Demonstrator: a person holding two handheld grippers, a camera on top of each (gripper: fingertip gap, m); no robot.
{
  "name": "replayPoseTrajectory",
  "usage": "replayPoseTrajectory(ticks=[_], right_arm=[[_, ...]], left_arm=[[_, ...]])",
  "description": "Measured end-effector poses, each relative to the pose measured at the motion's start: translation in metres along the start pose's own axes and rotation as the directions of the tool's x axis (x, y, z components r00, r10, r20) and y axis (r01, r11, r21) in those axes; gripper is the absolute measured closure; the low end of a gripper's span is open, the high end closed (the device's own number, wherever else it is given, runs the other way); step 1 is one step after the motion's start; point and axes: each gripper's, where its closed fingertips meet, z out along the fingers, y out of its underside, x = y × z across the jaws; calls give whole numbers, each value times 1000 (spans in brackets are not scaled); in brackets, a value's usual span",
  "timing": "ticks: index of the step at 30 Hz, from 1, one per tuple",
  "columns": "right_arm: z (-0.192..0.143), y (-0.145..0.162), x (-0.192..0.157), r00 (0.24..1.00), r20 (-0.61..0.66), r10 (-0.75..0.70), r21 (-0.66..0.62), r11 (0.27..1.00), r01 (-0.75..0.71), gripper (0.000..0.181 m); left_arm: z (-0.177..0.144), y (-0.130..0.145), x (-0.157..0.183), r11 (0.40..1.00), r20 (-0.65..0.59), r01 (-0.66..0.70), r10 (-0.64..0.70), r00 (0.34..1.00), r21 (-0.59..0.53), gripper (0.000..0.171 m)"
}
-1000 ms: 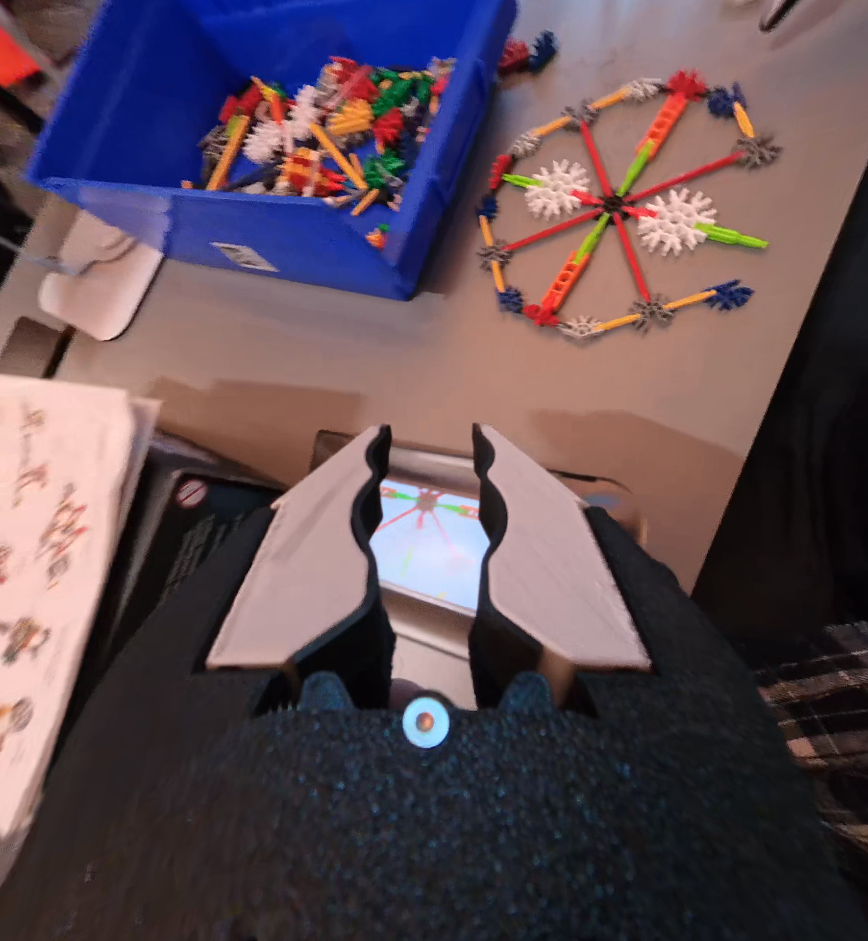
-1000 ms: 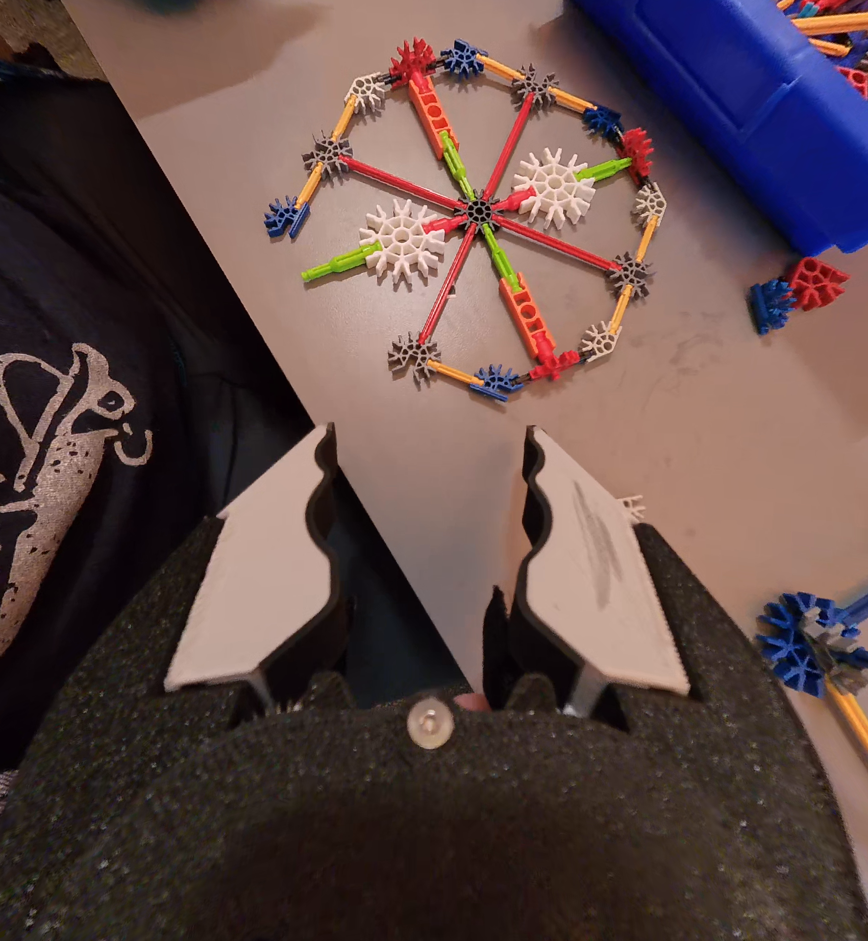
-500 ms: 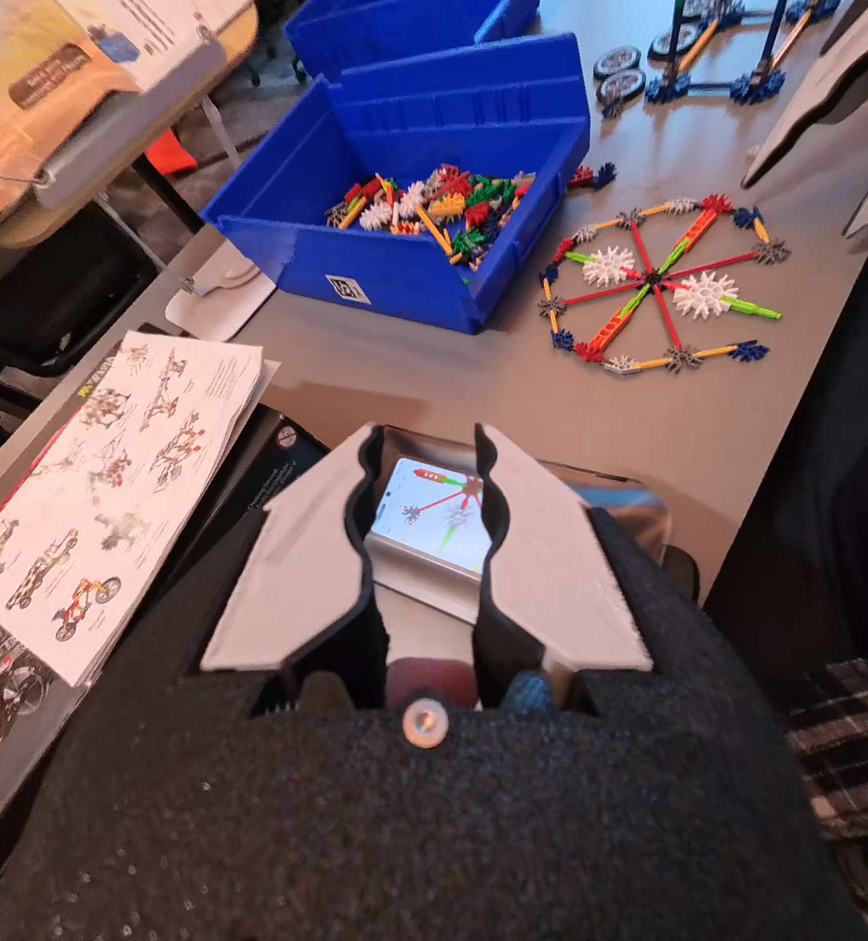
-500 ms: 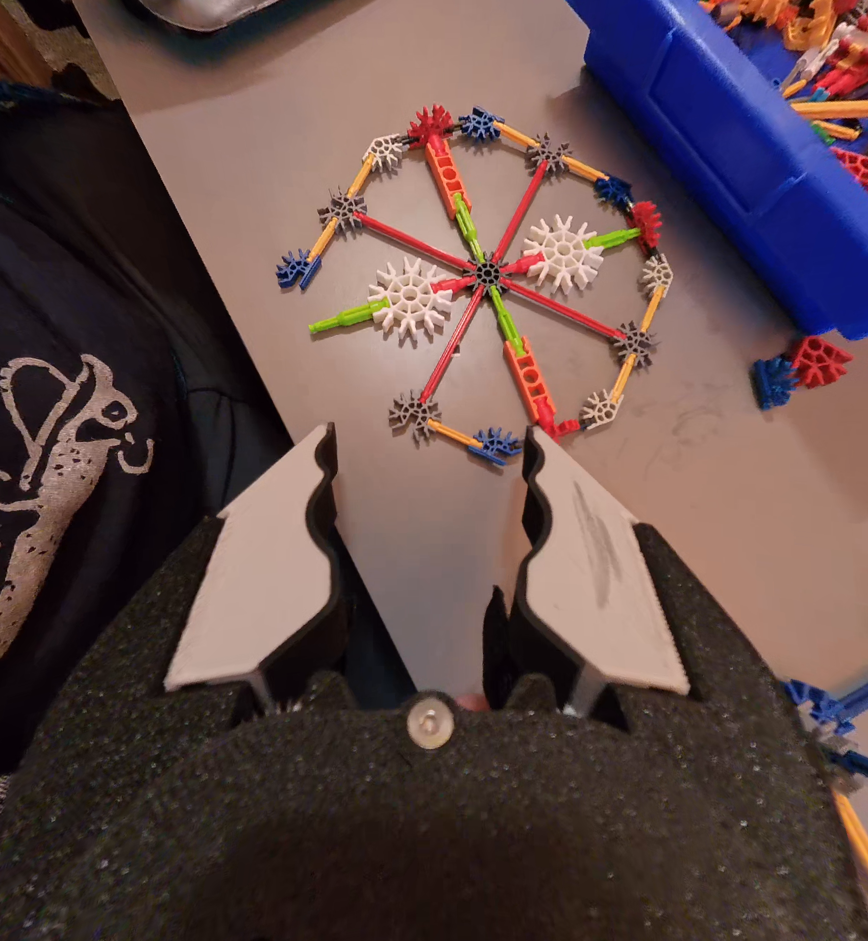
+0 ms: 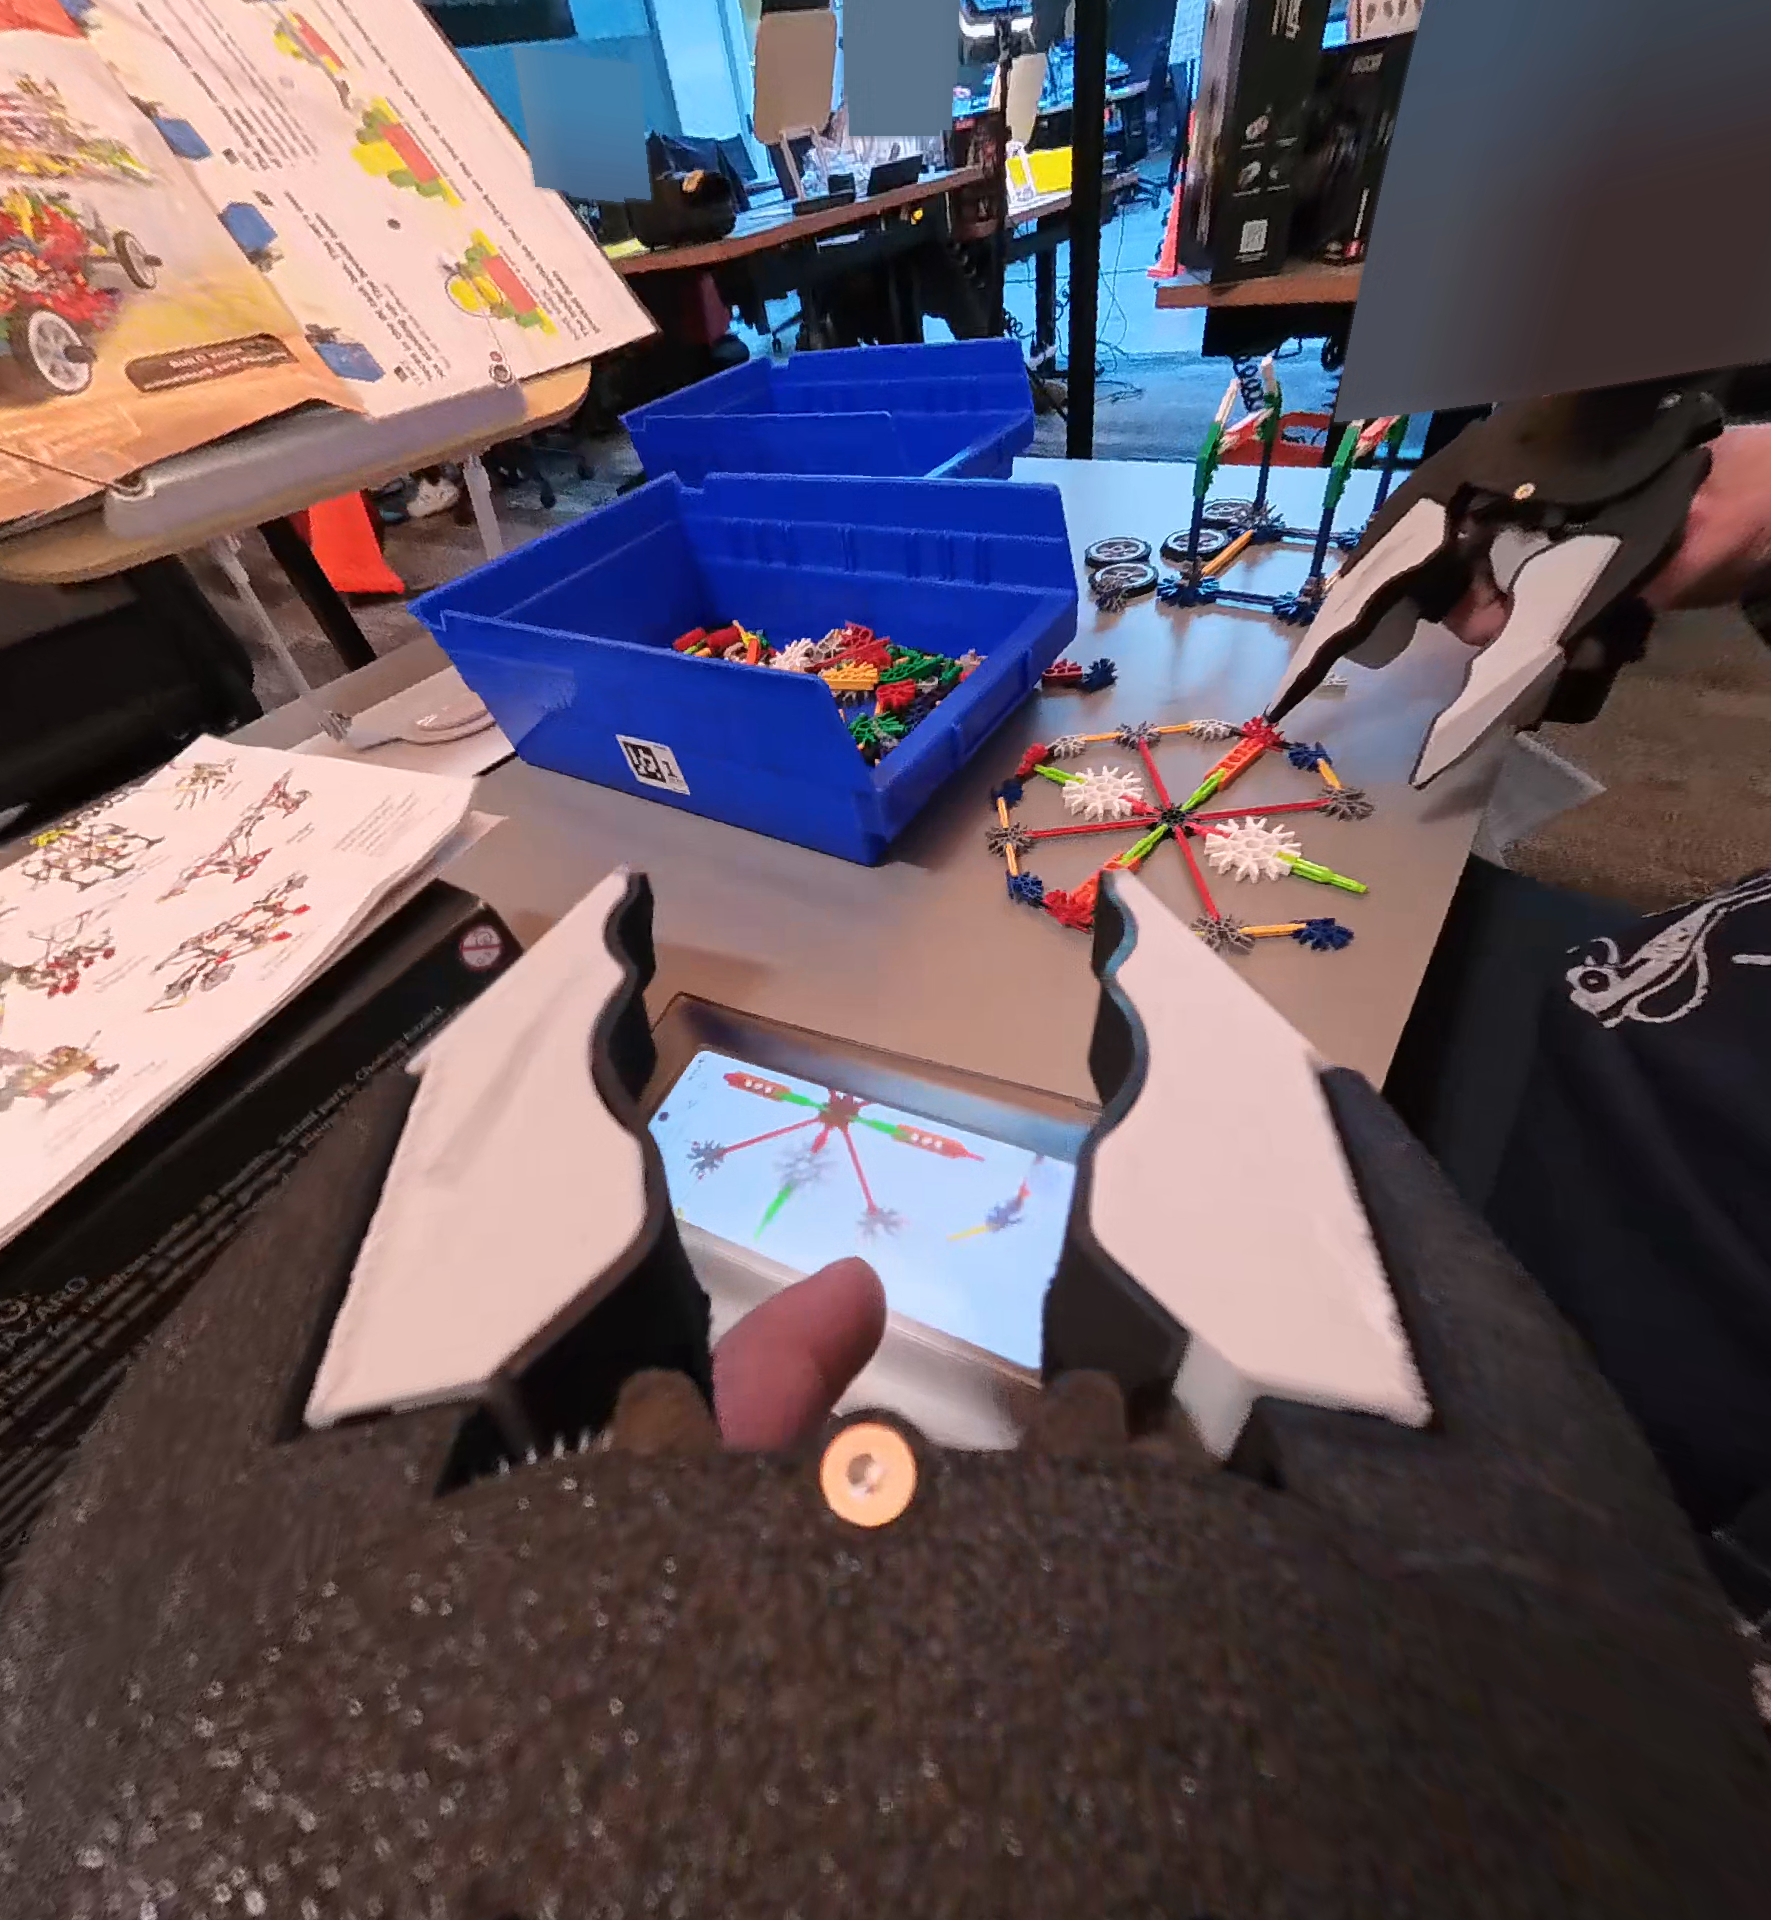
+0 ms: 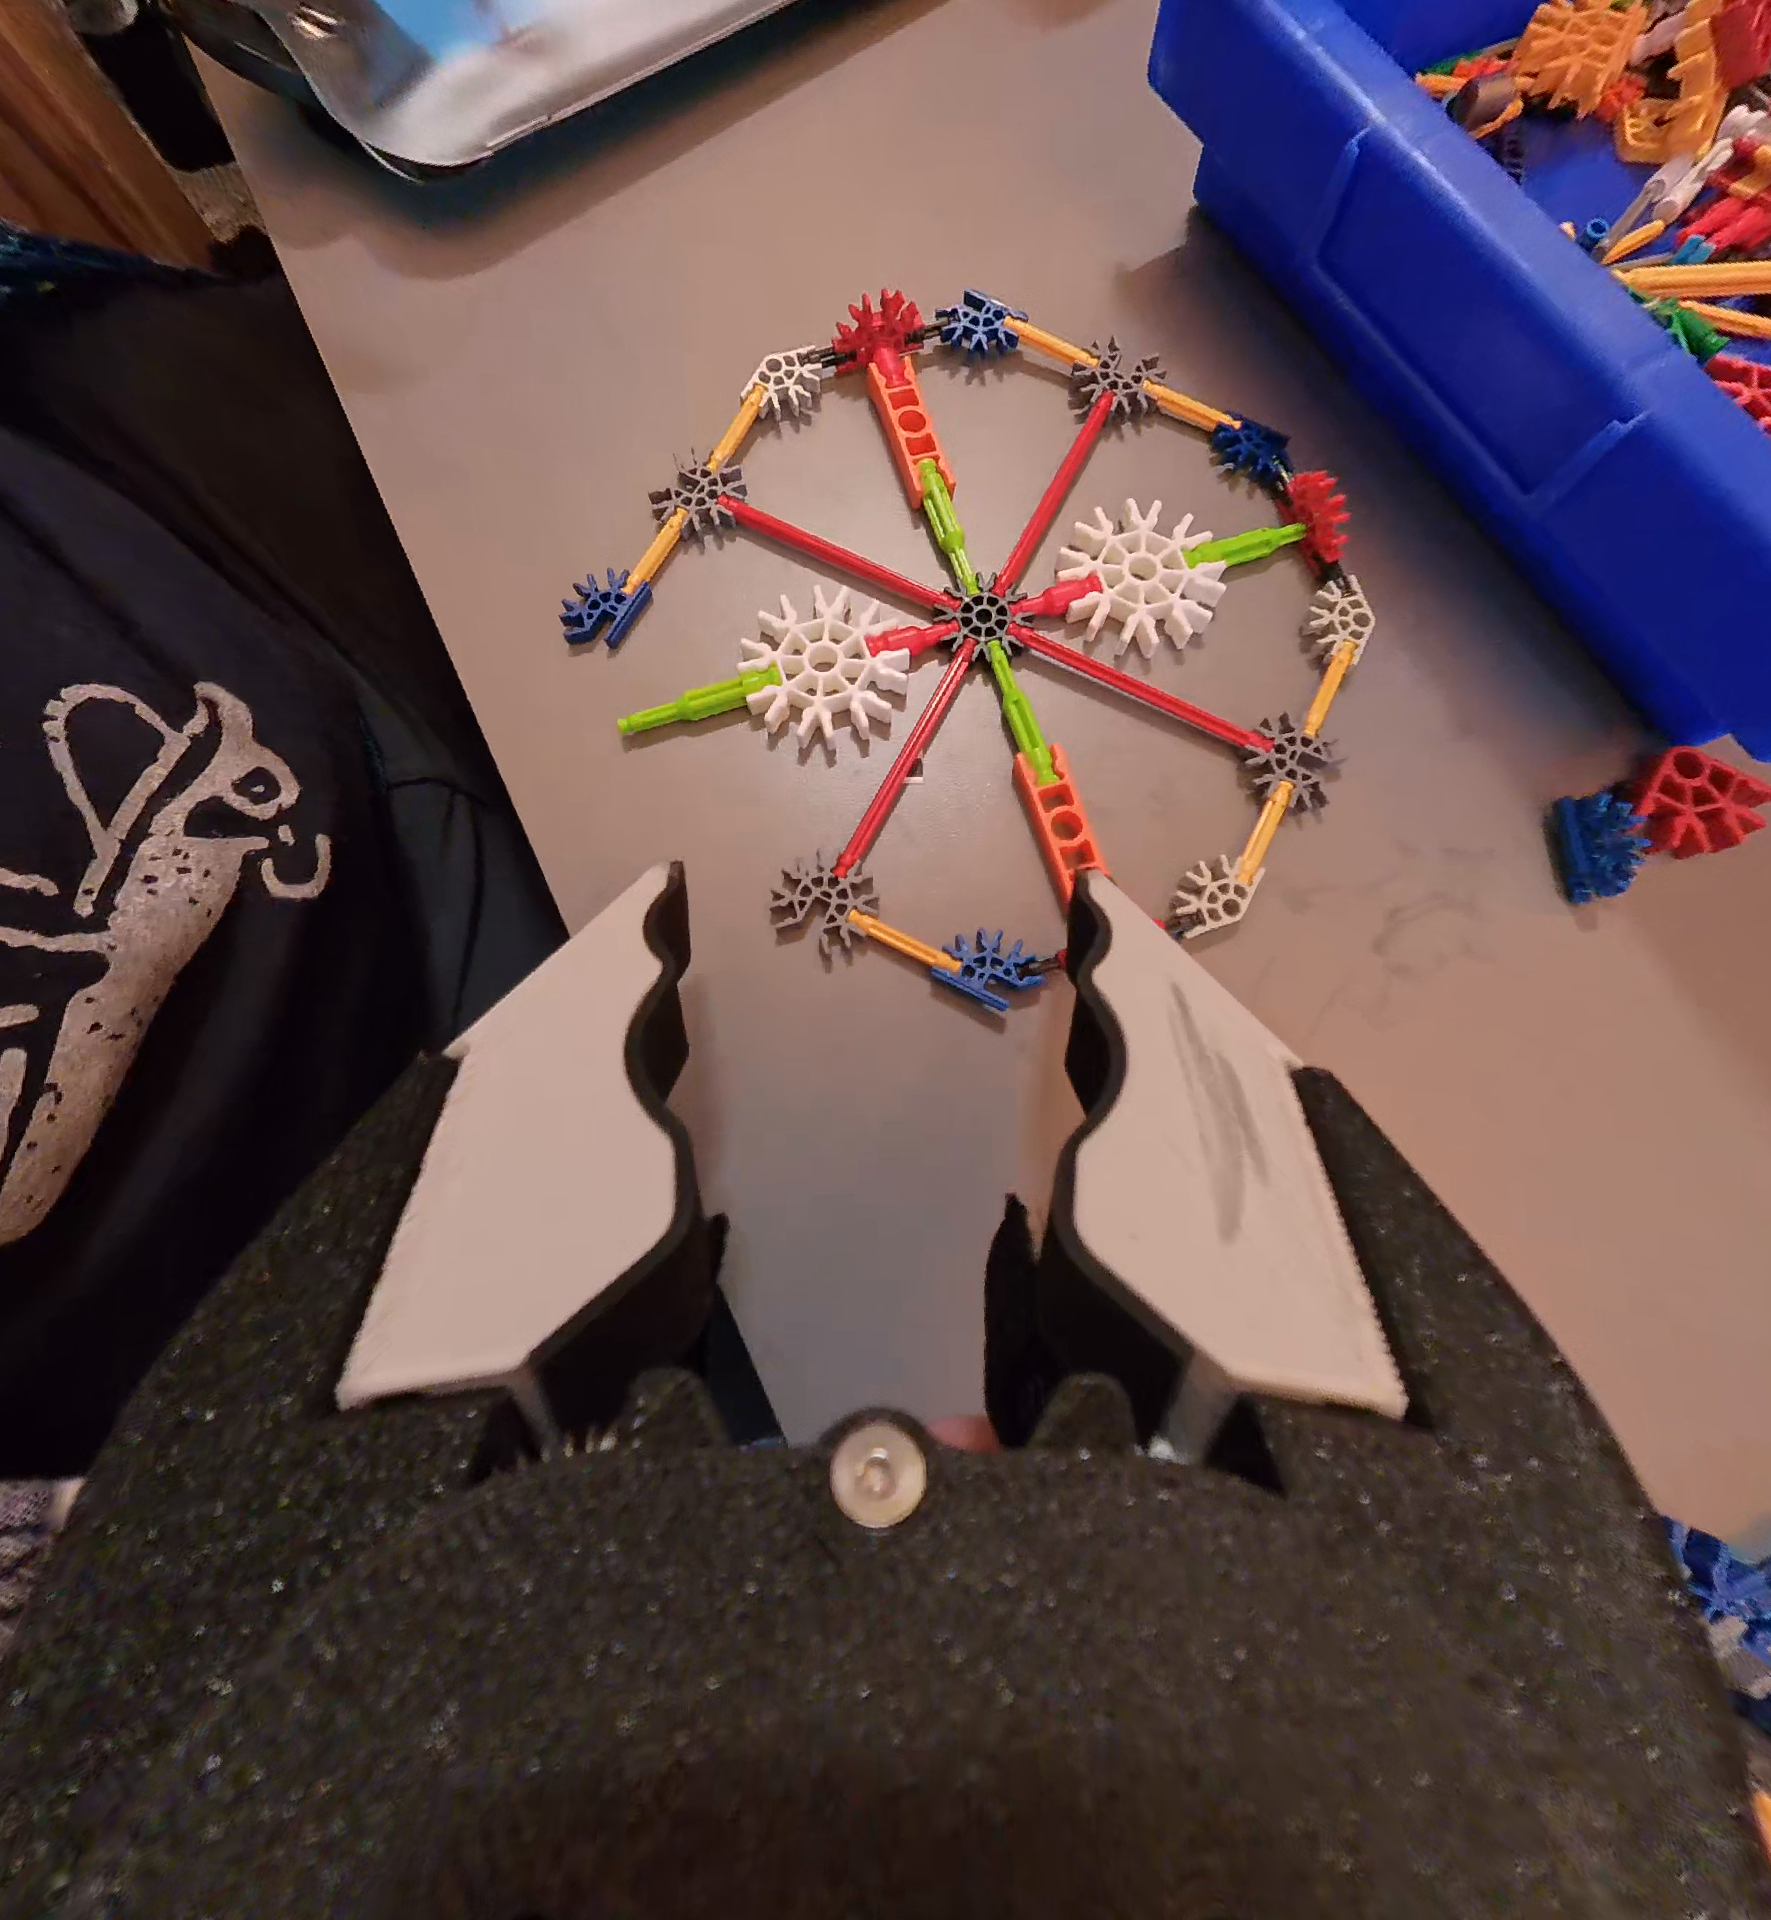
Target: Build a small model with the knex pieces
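The wheel model (image 6: 985, 623) lies on a plain grey surface (image 6: 1483, 1091): red spokes from a black hub, two white snowflake pieces, lime-green and orange rods, a rim of yellow rods with grey, blue and red connectors. Beside the wheel, the bin (image 6: 1463, 343) is solid blue, its loose pieces (image 5: 839, 665) mixed red, yellow, green and white. The right gripper (image 6: 876, 904) near the wheel has pale grey fingers edged black, one seemingly smudged dark.

Bare bench (image 6: 860, 1122) lies between the right claw (image 6: 876, 914) and the rod-and-connector wheel (image 6: 985, 623); the blue bin (image 6: 1463, 343) walls its far side.
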Motion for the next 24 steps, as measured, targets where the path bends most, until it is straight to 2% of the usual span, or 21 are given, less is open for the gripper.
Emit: replayPoseTrajectory(ticks=[3,10,24], right_arm=[[-5,0,3,1000,-4,10,19,1000,-10,109],[-16,8,8,1000,-14,11,22,1000,-11,111],[-7,16,9,1000,-3,8,0,1000,-8,110]], left_arm=[[-1,2,1,1000,-2,9,-9,1000,2,83],[-2,10,-1,1000,12,15,-14,1000,-10,83],[1,16,-2,1000,17,23,-23,1000,-15,81]])
